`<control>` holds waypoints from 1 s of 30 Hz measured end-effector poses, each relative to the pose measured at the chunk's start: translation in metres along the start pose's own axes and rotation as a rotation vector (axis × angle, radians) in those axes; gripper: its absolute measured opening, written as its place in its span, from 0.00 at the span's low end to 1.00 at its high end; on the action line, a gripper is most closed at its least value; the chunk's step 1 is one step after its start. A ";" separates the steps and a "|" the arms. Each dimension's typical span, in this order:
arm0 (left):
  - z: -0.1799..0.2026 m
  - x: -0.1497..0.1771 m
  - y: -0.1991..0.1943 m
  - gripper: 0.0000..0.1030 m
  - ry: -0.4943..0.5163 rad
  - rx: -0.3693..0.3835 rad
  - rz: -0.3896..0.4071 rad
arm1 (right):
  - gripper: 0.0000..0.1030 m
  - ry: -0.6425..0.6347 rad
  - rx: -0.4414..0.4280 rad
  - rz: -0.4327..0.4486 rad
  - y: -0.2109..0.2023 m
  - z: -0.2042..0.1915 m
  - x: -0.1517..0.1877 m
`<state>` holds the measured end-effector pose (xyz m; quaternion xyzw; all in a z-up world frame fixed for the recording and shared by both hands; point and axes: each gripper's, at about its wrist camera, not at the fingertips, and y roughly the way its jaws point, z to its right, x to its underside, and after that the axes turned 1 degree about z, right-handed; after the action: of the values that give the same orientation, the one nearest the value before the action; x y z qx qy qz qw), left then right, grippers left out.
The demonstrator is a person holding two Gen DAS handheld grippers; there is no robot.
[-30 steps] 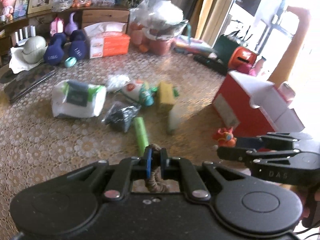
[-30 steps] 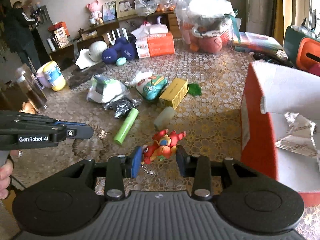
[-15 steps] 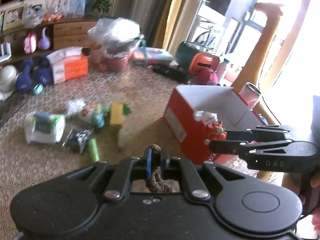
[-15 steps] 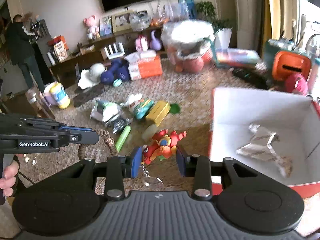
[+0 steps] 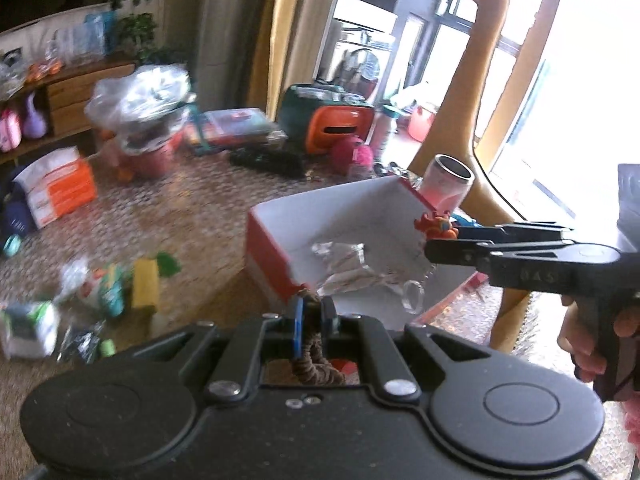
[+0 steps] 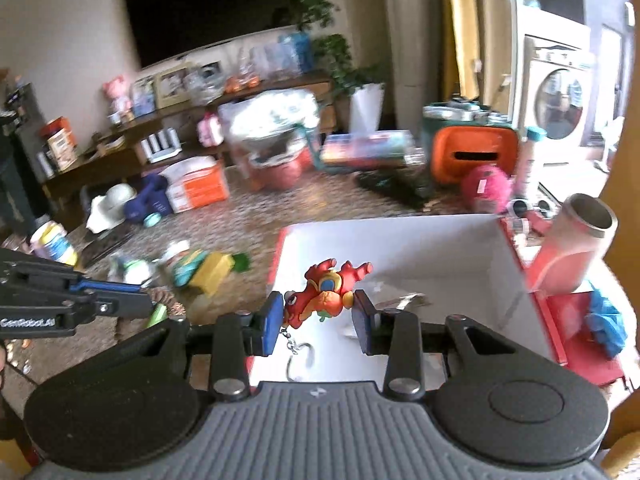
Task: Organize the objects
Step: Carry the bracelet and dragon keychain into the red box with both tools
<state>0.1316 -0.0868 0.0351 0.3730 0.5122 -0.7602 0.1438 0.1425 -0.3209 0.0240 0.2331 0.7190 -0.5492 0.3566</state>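
My right gripper (image 6: 318, 322) is shut on a red dragon keychain (image 6: 326, 294), its ring (image 6: 298, 362) dangling, held over the open red box with white inside (image 6: 516, 276). The keychain also shows in the left wrist view (image 5: 438, 226), over the box (image 5: 266, 244). My left gripper (image 5: 314, 320) is shut on a brown rope piece (image 5: 316, 360) near the box's front corner. Crumpled foil (image 5: 348, 266) lies inside the box.
Loose items lie on the patterned table to the left: a yellow box (image 6: 212, 270), a green tube (image 6: 158, 314), packets (image 5: 28, 326). A pink metal cup (image 6: 576, 250) stands by the box's far right corner. An orange tissue box (image 6: 200, 188) sits behind.
Both grippers have lifted and swung right, from over the table clutter to the red box. The dragon keychain now hangs over the box's inside. Both grips are unchanged.
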 end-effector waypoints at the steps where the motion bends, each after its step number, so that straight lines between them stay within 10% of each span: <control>1: 0.007 -0.005 0.004 0.06 0.015 0.005 -0.002 | 0.35 0.008 0.009 0.001 0.001 0.006 -0.001; 30: 0.087 -0.024 0.197 0.07 0.095 -0.004 -0.250 | 0.35 0.062 0.178 -0.243 0.134 0.110 0.003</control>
<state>0.2298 -0.2530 -0.0633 0.3418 0.5624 -0.7526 0.0241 0.2664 -0.3877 -0.0782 0.1918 0.7008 -0.6426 0.2432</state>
